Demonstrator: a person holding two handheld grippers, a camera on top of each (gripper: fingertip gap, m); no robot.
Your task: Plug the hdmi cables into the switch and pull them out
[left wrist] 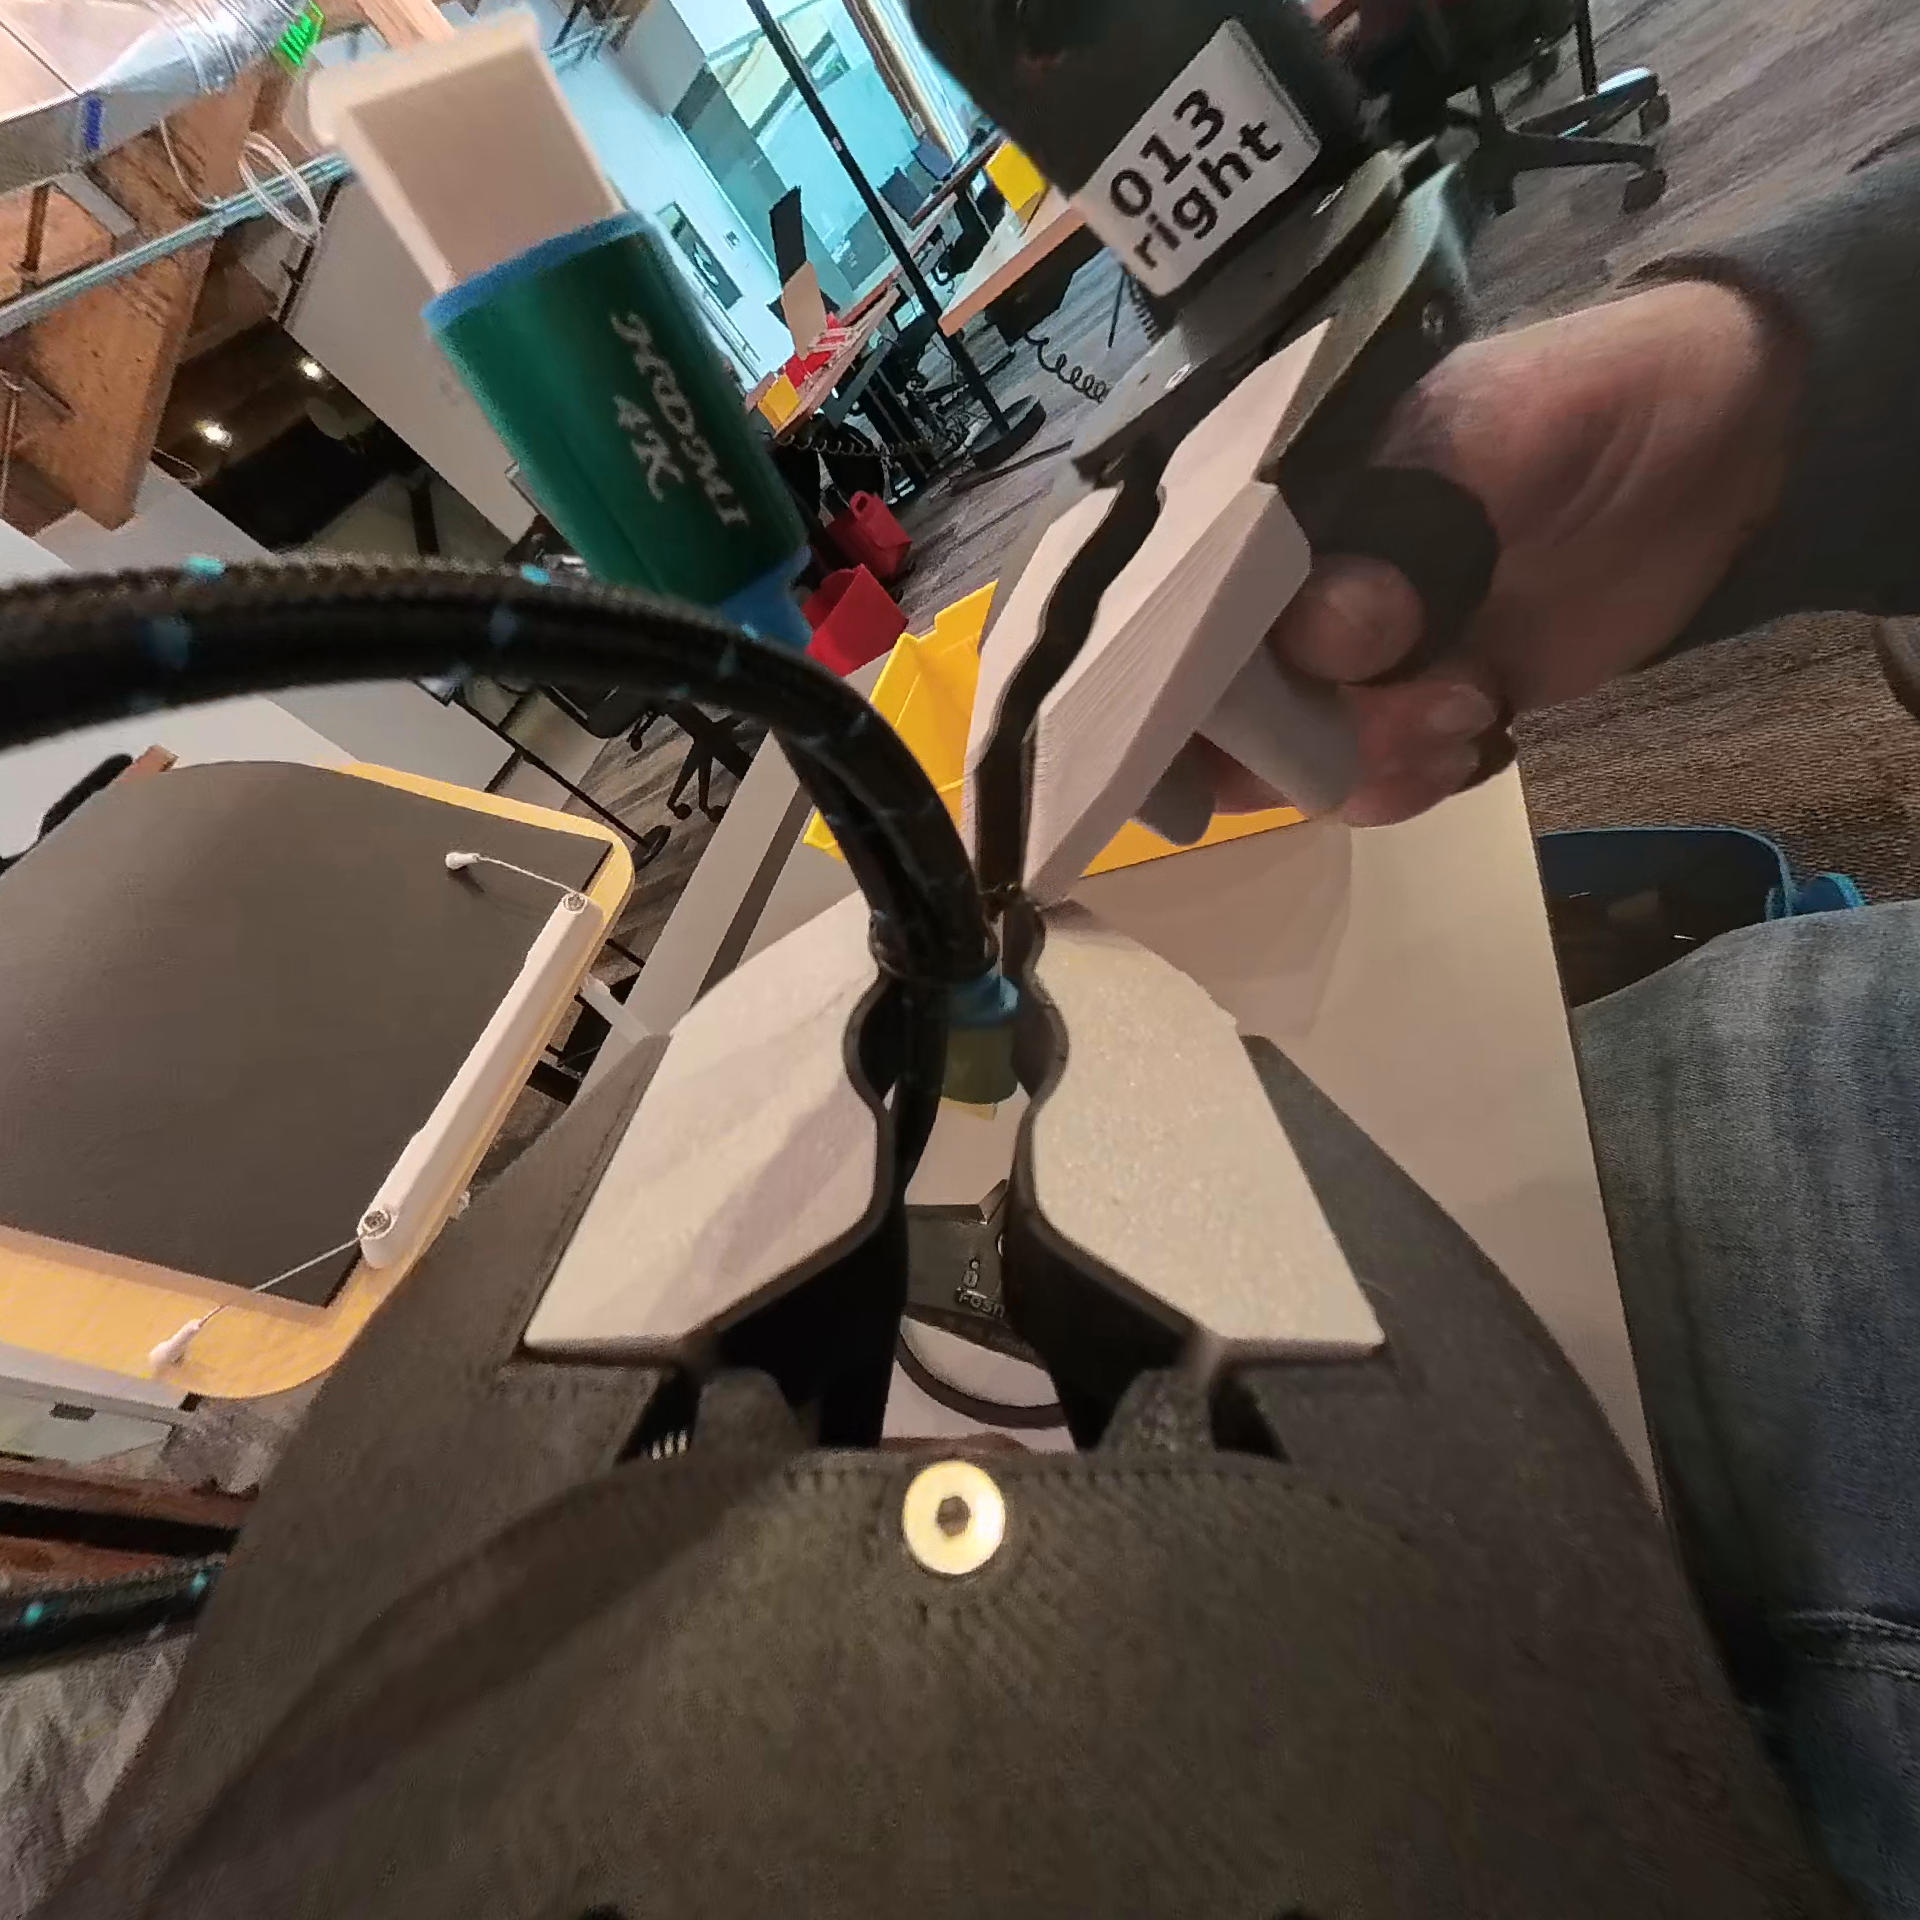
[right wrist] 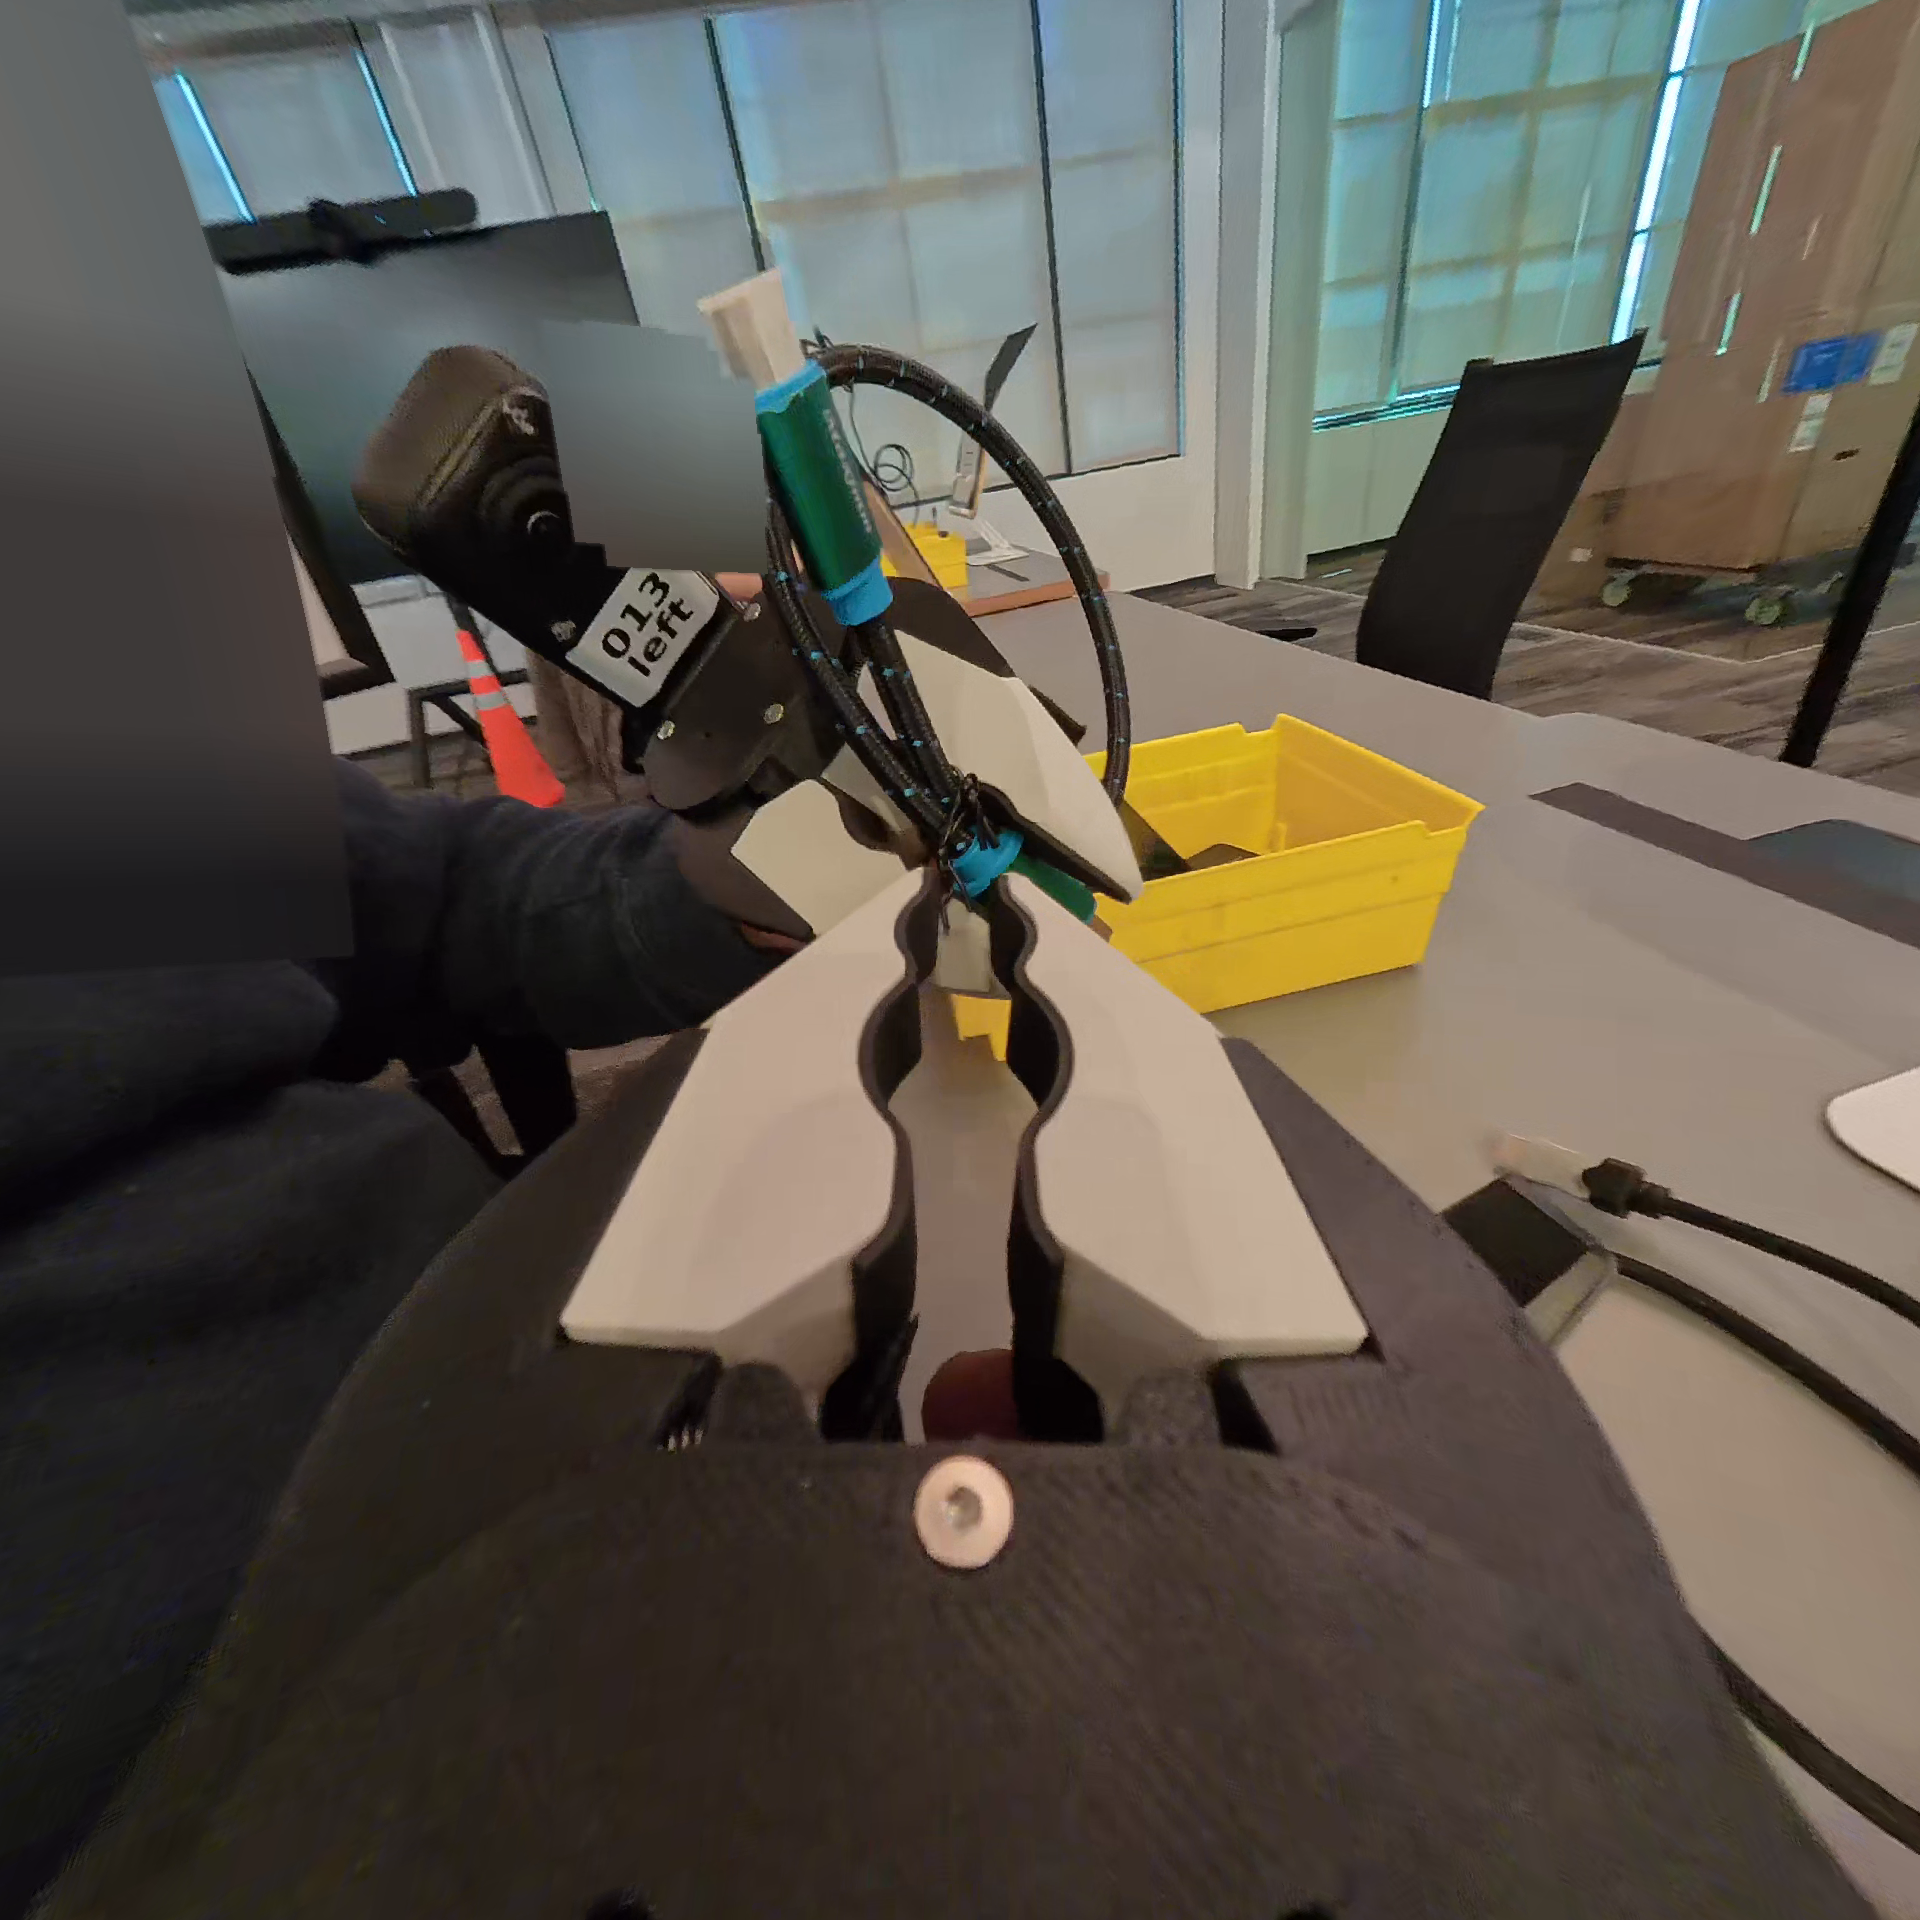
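Coarse black printed plastic, fastened by a round silver bolt, forms the body of the left gripper (left wrist: 961, 1023), seen nearest in the left wrist view; its pale matte fingers (left wrist: 1164, 1143) with wavy black inner edges are closed on the lower green plug (left wrist: 982, 1060) of the hdmi cable (left wrist: 582, 634). From there the braided black cord, flecked with blue, arches up to a second green cylindrical plug (left wrist: 623, 416) capped by a white rectangular cover (left wrist: 468, 145). Beyond it, the right gripper (left wrist: 1013, 894) is held by a hand (left wrist: 1538, 540), its tips pressed to the cable tie. A black box, presumably the switch (left wrist: 961, 1262), is glimpsed on the grey table (left wrist: 1455, 935) between the fingers. In the right wrist view, the right gripper (right wrist: 961, 899) is shown with its white faceted fingers (right wrist: 790, 1122) nearly together, pinching at the dark tie beside the blue collar; whether it is truly gripped cannot be told. The left gripper (right wrist: 1023, 868) is seen clamped on the cable (right wrist: 1091, 603) above a yellow plastic bin (right wrist: 1309, 862).
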